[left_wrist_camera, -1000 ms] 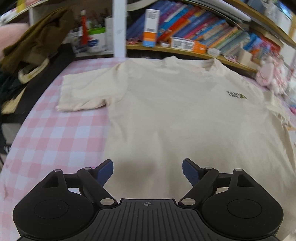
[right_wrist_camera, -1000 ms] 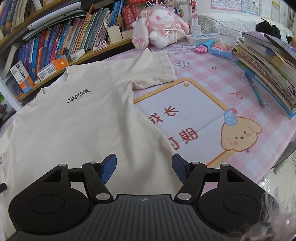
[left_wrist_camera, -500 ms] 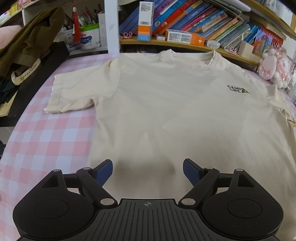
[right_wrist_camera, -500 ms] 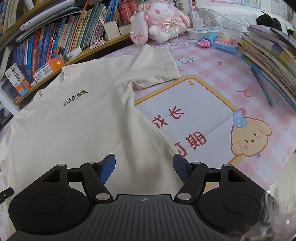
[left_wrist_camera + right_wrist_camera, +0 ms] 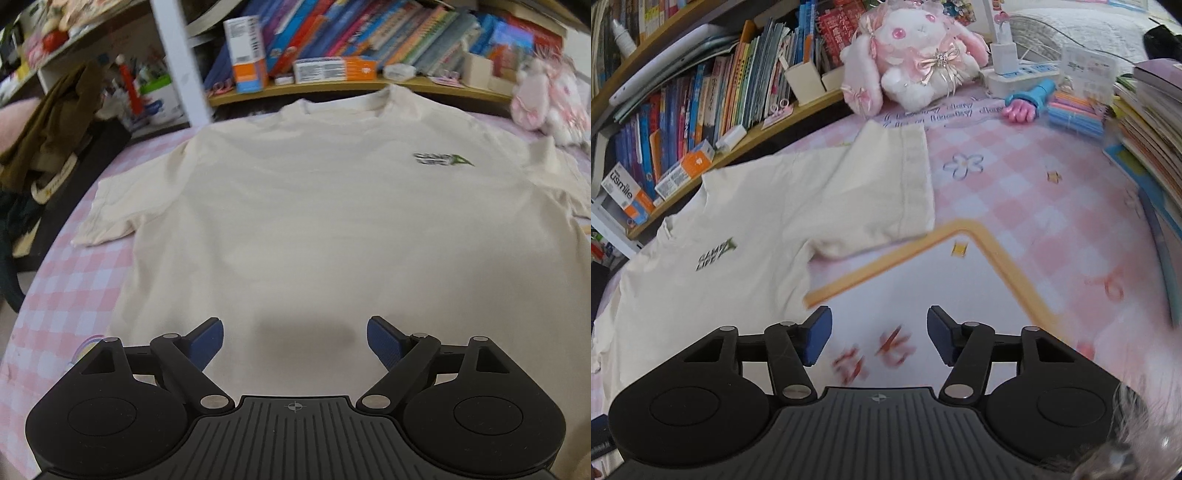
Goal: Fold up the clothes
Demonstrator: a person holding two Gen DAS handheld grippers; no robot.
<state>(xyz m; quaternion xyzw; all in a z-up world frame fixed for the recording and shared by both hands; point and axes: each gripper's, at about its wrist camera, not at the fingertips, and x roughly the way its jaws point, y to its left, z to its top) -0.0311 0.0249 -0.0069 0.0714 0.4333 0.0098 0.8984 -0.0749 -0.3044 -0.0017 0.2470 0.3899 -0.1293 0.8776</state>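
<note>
A cream T-shirt (image 5: 314, 229) with a small green chest logo lies flat, face up, on the pink checked table, collar toward the bookshelf. It also shows in the right wrist view (image 5: 738, 236), with its sleeve (image 5: 886, 192) spread toward the plush rabbit. My left gripper (image 5: 295, 343) is open and empty, hovering over the shirt's lower middle. My right gripper (image 5: 879, 336) is open and empty, above the white desk mat just right of the shirt's side edge.
A bookshelf (image 5: 369, 48) runs along the far edge. Dark clothes (image 5: 48, 125) pile up at the left. A pink plush rabbit (image 5: 916, 62), a power strip (image 5: 1015, 70), pens (image 5: 1075, 114) and a book stack (image 5: 1152, 140) stand at the right. A desk mat (image 5: 960, 280) lies beside the shirt.
Both grippers stayed open. The left one moved right, toward the shirt's middle. The right one moved right, off the shirt and over the desk mat.
</note>
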